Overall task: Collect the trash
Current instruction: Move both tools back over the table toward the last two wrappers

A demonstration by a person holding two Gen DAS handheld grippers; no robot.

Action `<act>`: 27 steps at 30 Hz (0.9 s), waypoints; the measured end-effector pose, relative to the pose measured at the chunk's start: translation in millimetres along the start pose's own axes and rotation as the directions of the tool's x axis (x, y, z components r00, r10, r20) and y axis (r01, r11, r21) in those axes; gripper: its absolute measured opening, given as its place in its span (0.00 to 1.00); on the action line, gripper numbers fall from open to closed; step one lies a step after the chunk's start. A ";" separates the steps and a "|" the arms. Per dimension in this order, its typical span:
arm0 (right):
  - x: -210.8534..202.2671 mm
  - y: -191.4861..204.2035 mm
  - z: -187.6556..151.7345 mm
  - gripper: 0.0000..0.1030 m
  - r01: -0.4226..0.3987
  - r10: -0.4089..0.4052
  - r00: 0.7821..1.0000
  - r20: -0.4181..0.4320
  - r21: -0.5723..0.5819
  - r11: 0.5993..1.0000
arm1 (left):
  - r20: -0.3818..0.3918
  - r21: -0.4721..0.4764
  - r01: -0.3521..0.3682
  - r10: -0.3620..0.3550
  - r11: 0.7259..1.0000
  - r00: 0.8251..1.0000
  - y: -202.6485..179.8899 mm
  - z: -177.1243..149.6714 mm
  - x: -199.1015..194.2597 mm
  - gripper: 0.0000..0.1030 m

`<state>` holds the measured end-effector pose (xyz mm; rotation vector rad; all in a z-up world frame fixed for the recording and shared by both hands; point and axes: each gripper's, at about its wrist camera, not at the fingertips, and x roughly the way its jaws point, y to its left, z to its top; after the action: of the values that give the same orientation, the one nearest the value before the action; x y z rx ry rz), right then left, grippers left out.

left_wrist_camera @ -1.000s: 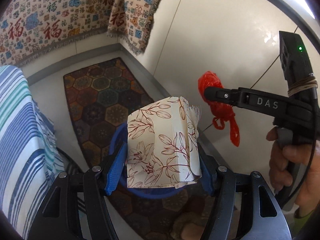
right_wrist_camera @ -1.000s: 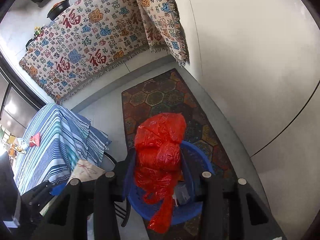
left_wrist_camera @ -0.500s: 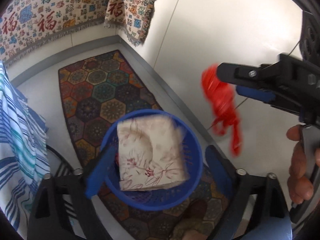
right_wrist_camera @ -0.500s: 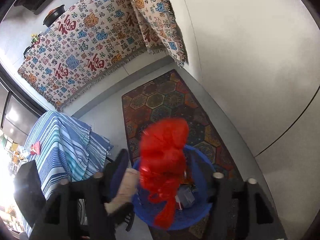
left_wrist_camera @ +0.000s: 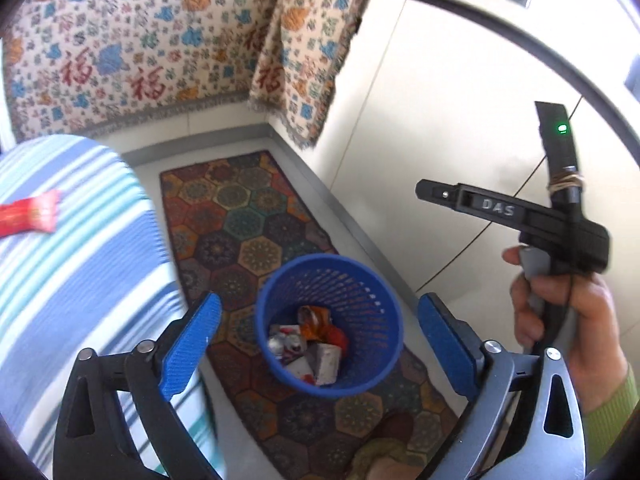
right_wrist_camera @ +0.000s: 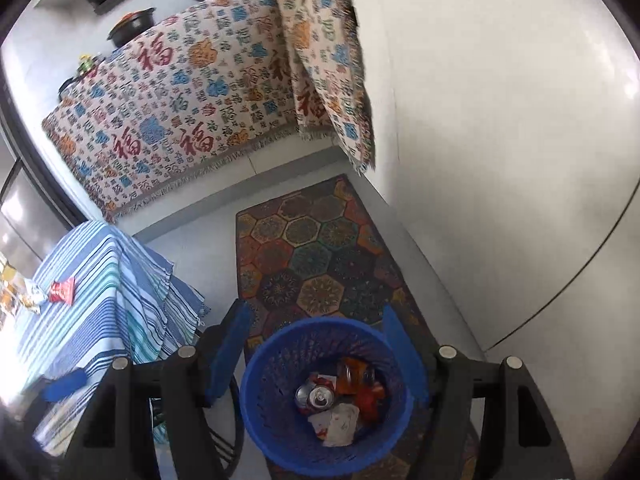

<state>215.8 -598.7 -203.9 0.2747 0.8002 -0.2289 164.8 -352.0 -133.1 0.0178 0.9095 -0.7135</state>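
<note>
1. Left gripper (left_wrist_camera: pixel 318 344): we hold it above the bin, tilted down. Its jaws are opening, with nothing between the blue pads, so whatever falls from here lands inside.
2. Right gripper (right_wrist_camera: pixel 316 350): released, jaws apart and empty. It points down over the same bin, which shows between and below its jaws.
3. Hand (left_wrist_camera: pixel 560 312): wrapped round the right gripper's handle, to the right of the left jaws; a green sleeve shows at the wrist.
4. Bin (left_wrist_camera: pixel 360 276): blue mesh, upright on the rug (left_wrist_camera: pixel 248 216), below both pairs of jaws. We judge it sits there as the drop point.
5. Bin contents: a drink can (right_wrist_camera: pixel 320 396) with its top facing up, a floral paper packet (right_wrist_camera: pixel 340 424), red plastic (right_wrist_camera: pixel 368 398), and an orange wrapper; all loose at the bottom.
6. Red wrapper (left_wrist_camera: pixel 28 216): trash not yet collected, lying on the striped cloth (left_wrist_camera: pixel 80 272), well left of the left jaws. We judge it the next pick.
</note>
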 end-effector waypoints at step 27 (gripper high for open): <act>-3.3 366.4 -133.7 0.69 -0.309 0.208 0.948 -0.240 -0.543 0.780 | -0.092 -0.188 -0.477 0.468 0.859 0.879 275.1 -91.6 -112.3 1.00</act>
<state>235.0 -210.3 -233.5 -0.1780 0.9502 0.3101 211.5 -49.0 -185.3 0.0723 0.9684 -0.1566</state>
